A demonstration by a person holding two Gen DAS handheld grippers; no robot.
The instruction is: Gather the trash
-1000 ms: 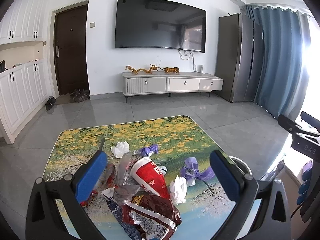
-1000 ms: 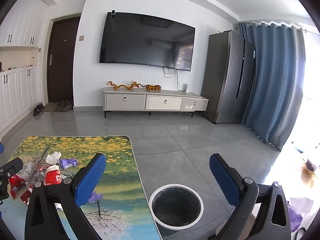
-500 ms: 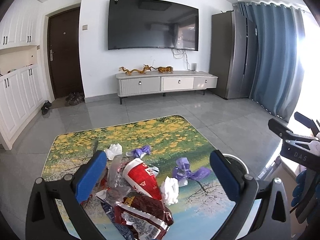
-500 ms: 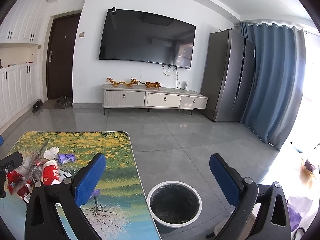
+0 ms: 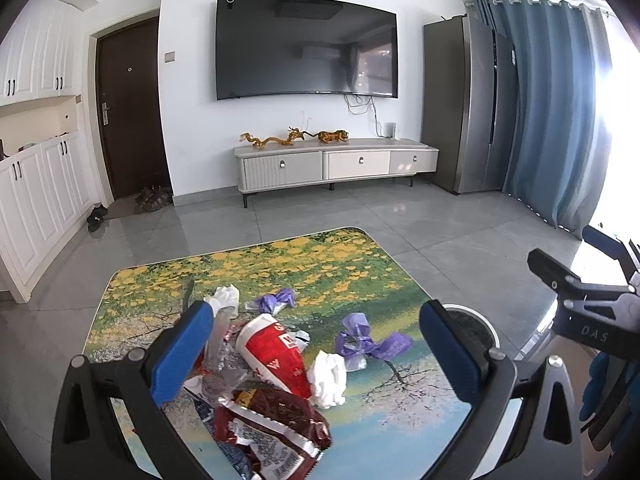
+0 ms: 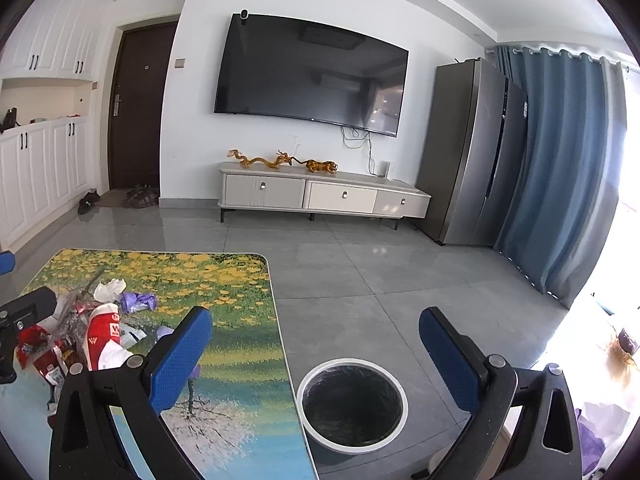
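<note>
— Where's the trash?
— Heaped on the table (image 5: 360, 276): a red wrapper (image 5: 276, 354), tissues (image 5: 330, 374), purple scraps (image 5: 368, 340). The bin (image 6: 352, 404) stands just beside it.
— And the grippers?
— The left gripper (image 5: 316, 352) hangs spread over the heap, gripping nothing. The right gripper (image 6: 316, 356) gapes too, above the bin's edge.

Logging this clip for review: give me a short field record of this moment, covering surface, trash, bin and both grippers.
surface: low table with a printed yellow-flower landscape top
trash pile: red-and-white snack wrapper, dark red foil wrapper, crumpled white tissue, purple plastic scrap
bin: round white-rimmed bin with black liner, on the floor beside the table, looks empty
left gripper: open, above the pile, holding nothing
right gripper: open, near the bin, holding nothing
</note>
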